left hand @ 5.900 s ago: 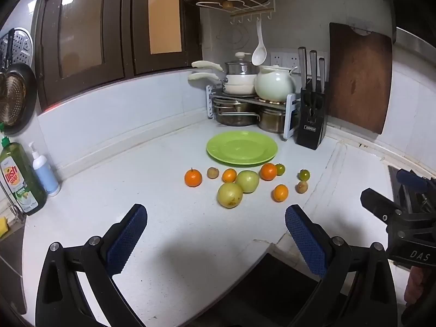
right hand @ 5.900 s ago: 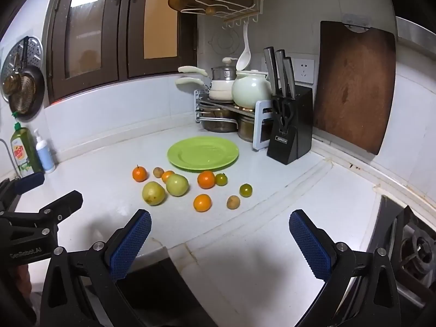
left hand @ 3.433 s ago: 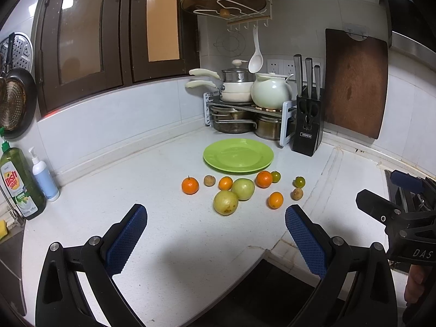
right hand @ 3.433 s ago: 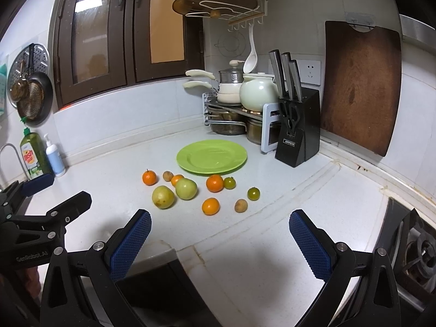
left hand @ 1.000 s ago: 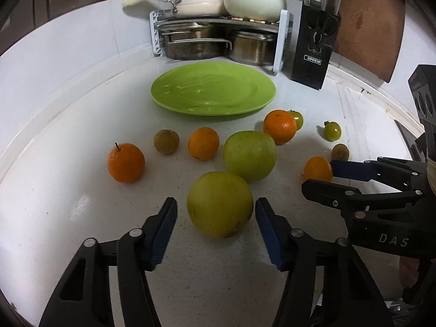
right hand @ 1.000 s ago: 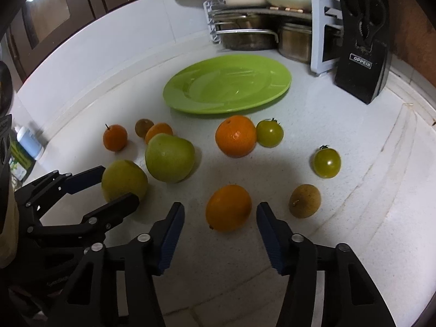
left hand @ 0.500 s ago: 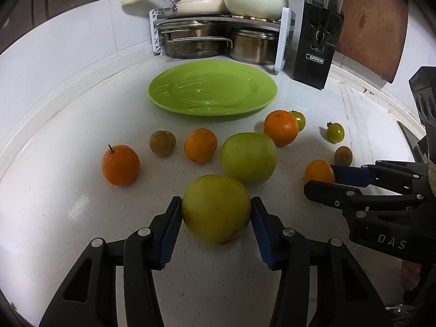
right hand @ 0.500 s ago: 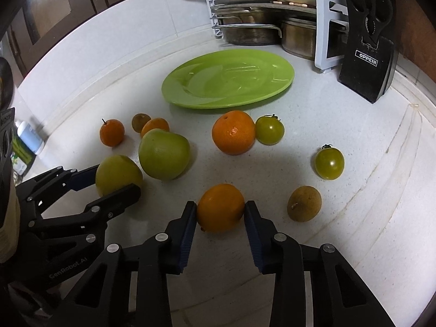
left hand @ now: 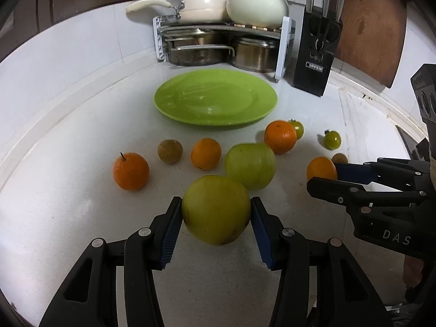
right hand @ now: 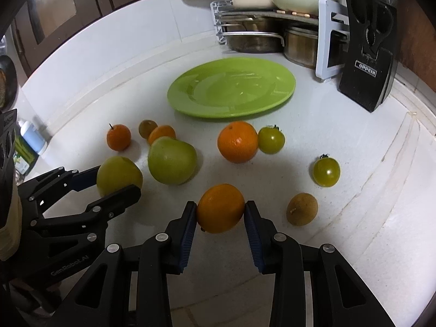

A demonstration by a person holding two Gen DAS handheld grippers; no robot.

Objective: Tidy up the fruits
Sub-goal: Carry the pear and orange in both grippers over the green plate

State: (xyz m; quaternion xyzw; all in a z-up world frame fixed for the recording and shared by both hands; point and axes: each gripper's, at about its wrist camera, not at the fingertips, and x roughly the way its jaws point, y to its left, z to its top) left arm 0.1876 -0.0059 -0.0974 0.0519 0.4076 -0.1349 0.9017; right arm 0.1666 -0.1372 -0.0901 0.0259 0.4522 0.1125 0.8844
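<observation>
My left gripper (left hand: 216,208) is shut on a yellow-green apple (left hand: 216,209), its blue pads against both sides; the apple also shows in the right wrist view (right hand: 118,174). My right gripper (right hand: 220,208) is shut on an orange (right hand: 220,208), seen in the left wrist view too (left hand: 321,168). A green plate (left hand: 215,100) lies empty behind the fruit. On the counter lie a green apple (left hand: 250,165), other oranges (left hand: 279,136) (left hand: 205,153) (left hand: 131,170), green tomatoes (left hand: 332,139) and brown fruits (left hand: 170,151) (right hand: 302,208).
A pot rack (left hand: 218,41) with pans and a white pot stands behind the plate. A black knife block (left hand: 316,54) and a wooden board (left hand: 373,27) are at the back right. A soap bottle (right hand: 32,136) is at the far left.
Both grippers have closed further and now grip their fruit, the left on the yellow-green apple, the right on the orange. Both fruits sit slightly higher in view.
</observation>
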